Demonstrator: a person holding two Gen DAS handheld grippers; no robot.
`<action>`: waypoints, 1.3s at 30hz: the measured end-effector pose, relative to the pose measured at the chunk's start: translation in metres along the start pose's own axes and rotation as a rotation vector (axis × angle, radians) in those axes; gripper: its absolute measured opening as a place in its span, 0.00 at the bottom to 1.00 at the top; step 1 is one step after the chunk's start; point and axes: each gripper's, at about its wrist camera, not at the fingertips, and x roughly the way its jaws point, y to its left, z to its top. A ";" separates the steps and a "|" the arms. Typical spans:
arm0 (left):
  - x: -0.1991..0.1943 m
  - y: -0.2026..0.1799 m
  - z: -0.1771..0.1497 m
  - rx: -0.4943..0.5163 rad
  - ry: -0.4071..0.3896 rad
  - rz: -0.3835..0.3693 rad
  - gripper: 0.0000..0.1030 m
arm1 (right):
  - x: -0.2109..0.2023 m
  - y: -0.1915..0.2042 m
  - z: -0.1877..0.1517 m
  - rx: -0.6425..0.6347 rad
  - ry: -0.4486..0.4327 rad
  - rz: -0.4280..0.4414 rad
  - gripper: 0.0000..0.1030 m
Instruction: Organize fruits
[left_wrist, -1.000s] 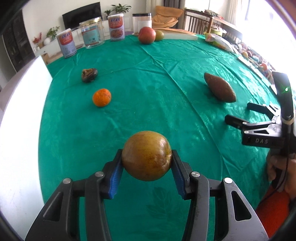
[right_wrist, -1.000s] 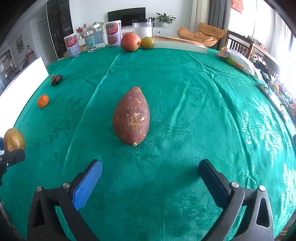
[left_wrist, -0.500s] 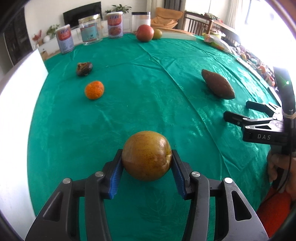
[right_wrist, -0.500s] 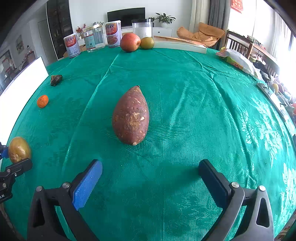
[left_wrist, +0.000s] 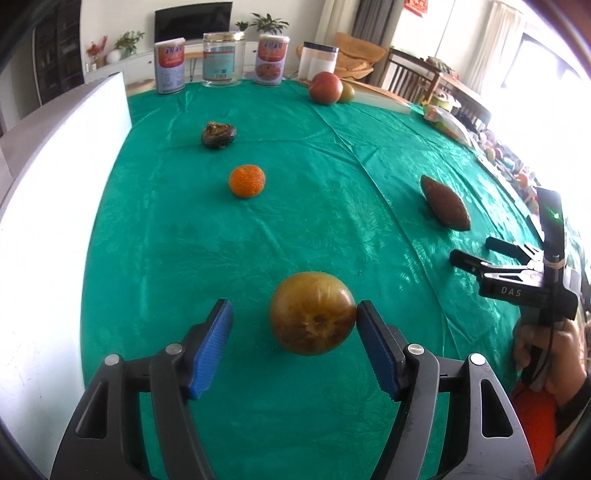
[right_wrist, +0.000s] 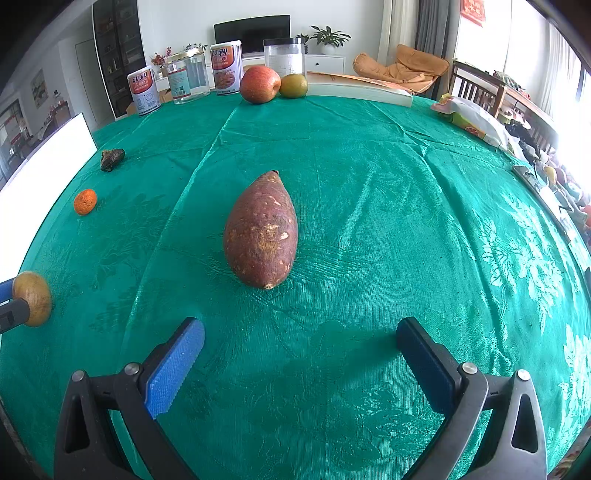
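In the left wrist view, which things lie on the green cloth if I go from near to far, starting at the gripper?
Brown-green round fruit → orange mandarin → dark wrinkled lump → red apple → three tins or jars at the far edge, such as the clear jar.

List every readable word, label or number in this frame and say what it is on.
"DAS": on the right gripper body, left wrist view.
Two red and white cans: large Chinese characters, too blurred to read.
Clear jar label: too small to read.
Red wall hanging: unreadable.

Can labels (left_wrist: 169, 55) too small
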 end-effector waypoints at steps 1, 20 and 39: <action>-0.003 0.002 -0.001 -0.003 0.001 0.006 0.69 | 0.000 0.000 0.000 0.000 0.000 0.000 1.00; -0.019 0.025 -0.042 -0.022 0.111 0.108 0.70 | 0.000 0.000 0.000 0.000 -0.001 -0.001 1.00; 0.010 -0.031 0.002 0.125 0.077 0.005 0.61 | -0.001 0.000 0.000 0.000 -0.001 -0.002 1.00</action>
